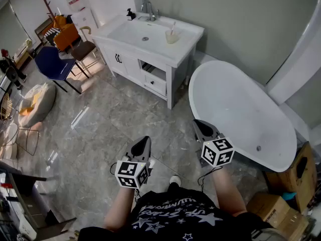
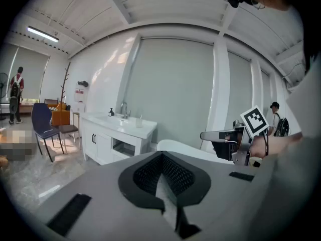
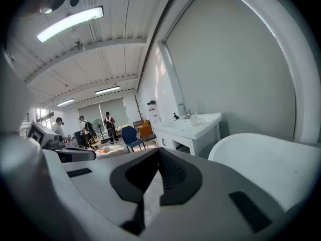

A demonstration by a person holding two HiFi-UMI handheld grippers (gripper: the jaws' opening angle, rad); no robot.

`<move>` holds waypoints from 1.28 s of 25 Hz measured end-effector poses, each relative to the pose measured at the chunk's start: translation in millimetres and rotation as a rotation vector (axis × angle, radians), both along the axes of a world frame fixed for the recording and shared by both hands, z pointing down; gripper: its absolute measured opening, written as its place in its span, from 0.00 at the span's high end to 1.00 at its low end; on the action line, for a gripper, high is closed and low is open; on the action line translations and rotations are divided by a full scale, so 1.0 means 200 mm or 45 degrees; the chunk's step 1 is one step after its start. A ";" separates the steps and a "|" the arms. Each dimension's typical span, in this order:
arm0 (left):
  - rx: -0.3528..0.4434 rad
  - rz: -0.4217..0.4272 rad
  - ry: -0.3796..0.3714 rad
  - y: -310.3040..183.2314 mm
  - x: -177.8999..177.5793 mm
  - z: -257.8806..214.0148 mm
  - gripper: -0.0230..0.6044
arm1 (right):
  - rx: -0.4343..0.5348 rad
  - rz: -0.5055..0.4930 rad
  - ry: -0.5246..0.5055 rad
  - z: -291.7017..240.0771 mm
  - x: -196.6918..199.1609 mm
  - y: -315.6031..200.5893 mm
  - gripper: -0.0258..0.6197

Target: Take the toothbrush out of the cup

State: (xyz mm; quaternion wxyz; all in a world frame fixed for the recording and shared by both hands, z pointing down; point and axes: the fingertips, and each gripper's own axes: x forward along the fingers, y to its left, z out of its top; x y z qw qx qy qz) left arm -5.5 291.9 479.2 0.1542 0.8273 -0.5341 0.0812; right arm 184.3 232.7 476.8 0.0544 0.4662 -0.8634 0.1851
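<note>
A pale cup (image 1: 172,36) with a toothbrush (image 1: 173,27) standing in it sits on the right side of the white sink vanity (image 1: 186,40), far ahead across the floor. The cup (image 3: 193,119) shows small in the right gripper view and as a faint speck (image 2: 139,119) in the left gripper view. My left gripper (image 1: 145,140) and right gripper (image 1: 198,124) are held low in front of the person, both pointing towards the vanity. Each one's jaws are shut with nothing between them. Both are far from the cup.
A white bathtub (image 1: 241,112) lies right of the vanity, close beside my right gripper. A tap (image 1: 149,10) and a dark bottle (image 1: 130,15) stand at the sink's back. Chairs (image 1: 57,64) and a coat stand are at the left; cardboard boxes (image 1: 288,195) at the right.
</note>
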 end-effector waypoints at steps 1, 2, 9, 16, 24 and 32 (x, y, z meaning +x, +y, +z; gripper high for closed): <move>-0.001 -0.003 0.006 0.01 -0.02 -0.01 0.94 | 0.001 -0.001 -0.001 0.00 -0.02 0.01 0.94; -0.001 -0.007 0.011 0.02 -0.04 -0.02 0.94 | 0.002 -0.001 -0.001 0.00 -0.03 0.02 0.94; -0.024 -0.035 0.030 0.06 -0.12 -0.01 0.94 | -0.009 -0.024 0.001 0.03 -0.13 0.06 0.94; -0.006 -0.034 -0.001 0.06 -0.06 0.00 0.94 | 0.029 -0.030 -0.029 0.00 -0.06 0.06 0.94; 0.011 -0.074 -0.003 0.02 0.02 0.00 0.94 | 0.025 -0.100 -0.087 0.00 -0.02 -0.01 0.89; -0.035 -0.102 0.032 -0.09 -0.02 0.06 0.94 | -0.021 -0.105 -0.061 0.09 -0.07 -0.14 0.62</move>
